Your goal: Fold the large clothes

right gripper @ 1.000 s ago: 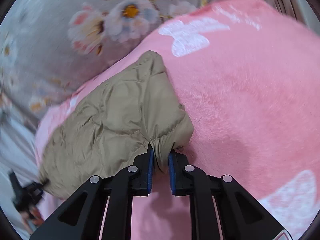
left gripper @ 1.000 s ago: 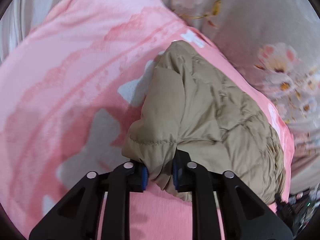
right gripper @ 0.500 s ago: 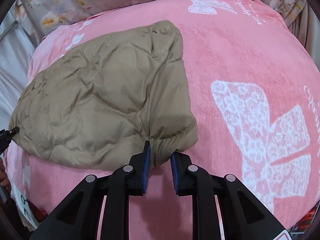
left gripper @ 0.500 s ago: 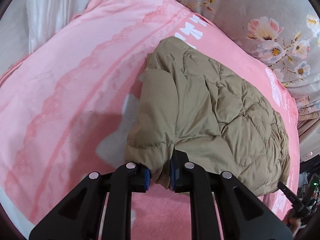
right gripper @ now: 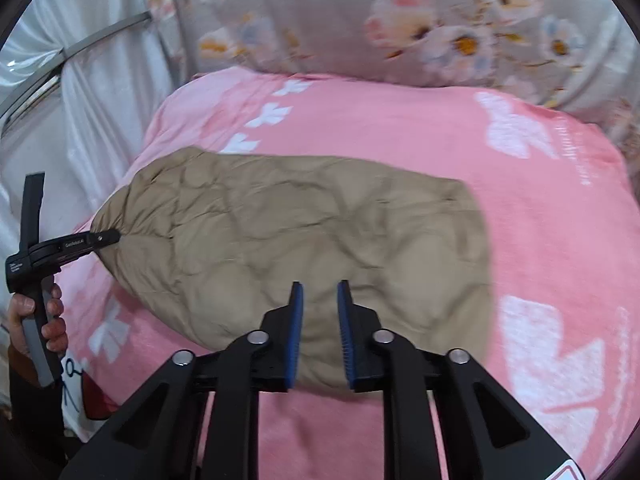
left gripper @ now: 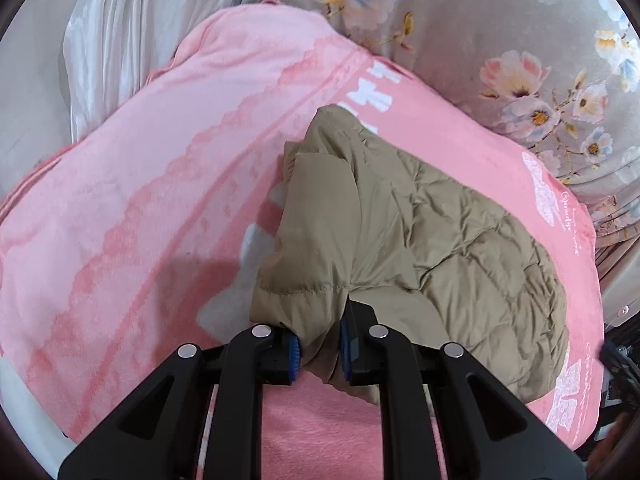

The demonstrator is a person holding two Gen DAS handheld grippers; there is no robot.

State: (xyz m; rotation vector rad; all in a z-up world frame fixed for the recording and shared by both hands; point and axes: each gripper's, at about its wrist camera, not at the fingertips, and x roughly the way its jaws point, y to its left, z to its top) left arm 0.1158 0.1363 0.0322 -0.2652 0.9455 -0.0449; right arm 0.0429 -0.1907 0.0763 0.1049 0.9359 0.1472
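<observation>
One tan quilted jacket [right gripper: 304,240] folded flat, puffy, on pink blanket [right gripper: 540,240] | my left gripper [left gripper: 319,354] pinches its 6 o'clock hem | my right gripper [right gripper: 319,334] spread, empty

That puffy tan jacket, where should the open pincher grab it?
Probably the near edge of the tan jacket, right ahead of the right gripper. Come in low from the front: the edge bulges above the pink blanket, so open jaws can straddle it. The left gripper already pinches another corner.

Home bedroom, pink blanket [right gripper: 540,216] over bed, floral bedding [right gripper: 360,16], white curtain [left gripper: 116,36]
</observation>
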